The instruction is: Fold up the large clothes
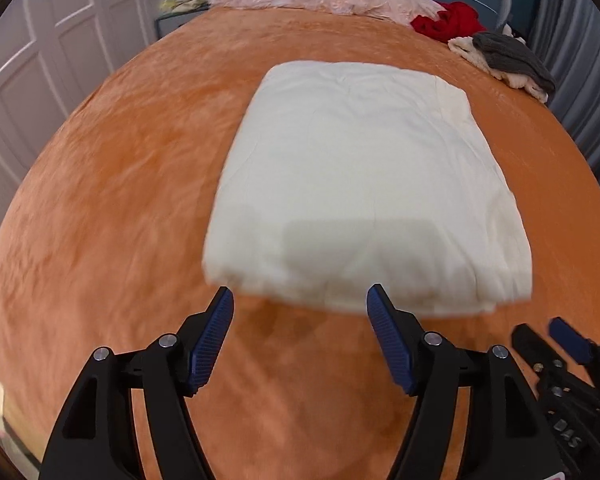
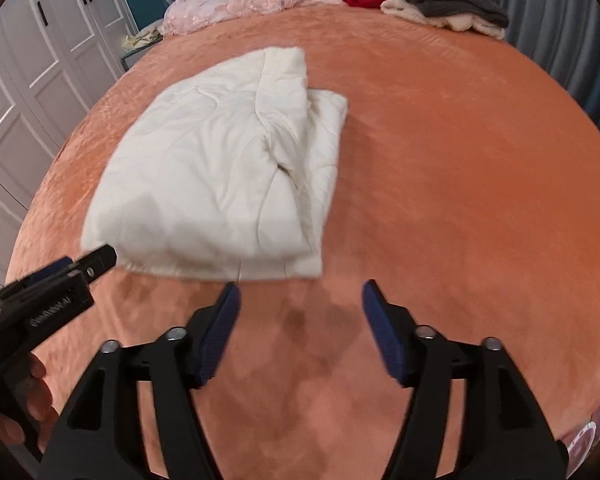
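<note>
Both grippers, left gripper (image 1: pixel 300 300) and right gripper (image 2: pixel 300 294), fingers spread, empty, low in frame; folded cream quilt (image 1: pixel 360 184) mid-frame on orange bedspread (image 1: pixel 112 208).

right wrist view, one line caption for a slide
Open right gripper hovers before folded cream quilt on orange bedspread.

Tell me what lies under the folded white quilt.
The folded white quilt rests directly on the orange bedspread, which shows all around it. Whatever else might lie beneath is covered by its layers.
</note>
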{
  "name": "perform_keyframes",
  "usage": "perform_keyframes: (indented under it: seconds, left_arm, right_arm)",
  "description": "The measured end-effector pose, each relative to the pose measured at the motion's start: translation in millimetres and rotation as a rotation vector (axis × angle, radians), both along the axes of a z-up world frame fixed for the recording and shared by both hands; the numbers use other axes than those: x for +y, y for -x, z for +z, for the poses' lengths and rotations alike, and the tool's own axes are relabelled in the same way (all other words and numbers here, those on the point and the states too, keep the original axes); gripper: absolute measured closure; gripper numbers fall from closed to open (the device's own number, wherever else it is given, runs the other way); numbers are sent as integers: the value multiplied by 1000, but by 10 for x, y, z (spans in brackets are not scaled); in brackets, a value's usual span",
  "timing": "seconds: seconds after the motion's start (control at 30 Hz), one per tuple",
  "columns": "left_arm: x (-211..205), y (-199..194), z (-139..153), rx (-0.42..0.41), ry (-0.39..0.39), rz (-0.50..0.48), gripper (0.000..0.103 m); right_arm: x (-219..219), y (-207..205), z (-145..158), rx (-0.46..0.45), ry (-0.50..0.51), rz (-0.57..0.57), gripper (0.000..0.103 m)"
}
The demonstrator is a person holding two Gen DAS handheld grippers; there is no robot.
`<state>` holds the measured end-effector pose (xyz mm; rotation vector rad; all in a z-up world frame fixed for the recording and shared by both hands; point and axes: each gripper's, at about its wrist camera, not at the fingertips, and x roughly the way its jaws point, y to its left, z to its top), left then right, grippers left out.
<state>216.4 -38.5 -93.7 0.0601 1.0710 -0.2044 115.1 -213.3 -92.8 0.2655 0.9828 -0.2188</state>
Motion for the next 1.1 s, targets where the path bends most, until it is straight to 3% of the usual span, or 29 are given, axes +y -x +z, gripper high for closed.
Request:
perform_keyframes:
  seconds: [0.13,0.27,0.43,0.63,1.1]
  left_arm:
    - [74,381,60,-2,0,12,36]
    - [121,750,116,-24,-9,11,36]
    - [151,1088,174,-81,-64,9,36]
    - [253,1352,216,-97,-69,17,36]
    - [263,1762,196,-146,-114,5,36]
  right_arm:
    - [129,335,163,-41,51,14,15]
    - [302,626,242,-85,139,38,10]
    - [454,929,231,-102,177,58,10]
    - [546,1230,238,-125,186,59,10]
    - [602,1511,191,-134,156,57,10]
